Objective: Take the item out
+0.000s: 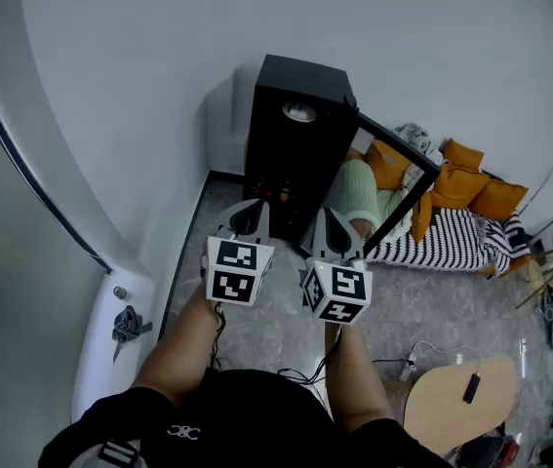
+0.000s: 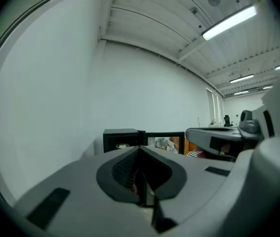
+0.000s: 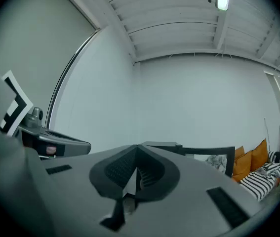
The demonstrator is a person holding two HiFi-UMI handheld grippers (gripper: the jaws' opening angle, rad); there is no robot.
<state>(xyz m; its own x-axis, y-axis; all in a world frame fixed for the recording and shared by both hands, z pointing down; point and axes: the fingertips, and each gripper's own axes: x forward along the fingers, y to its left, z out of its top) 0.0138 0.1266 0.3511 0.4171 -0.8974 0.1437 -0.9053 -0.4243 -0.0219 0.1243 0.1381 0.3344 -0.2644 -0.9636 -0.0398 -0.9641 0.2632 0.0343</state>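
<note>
A black cabinet (image 1: 296,135) stands on the floor against the white wall, its glass door (image 1: 398,178) swung open to the right. Inside I make out a pale round item (image 1: 298,112) near the top and small reddish things (image 1: 276,191) low down; both are too small to identify. My left gripper (image 1: 247,214) and right gripper (image 1: 333,230) are held side by side just short of the opening, both shut and empty. In the left gripper view the jaws (image 2: 140,149) meet in front of the cabinet (image 2: 122,138). The right gripper (image 3: 137,149) points level at the cabinet (image 3: 162,145).
A sofa with orange cushions (image 1: 471,188) and a striped blanket (image 1: 452,237) lies right of the open door. A round wooden table (image 1: 456,403) and a cable with a plug (image 1: 413,364) are at the lower right. A white ledge (image 1: 110,339) with a grey item (image 1: 128,325) runs along the left.
</note>
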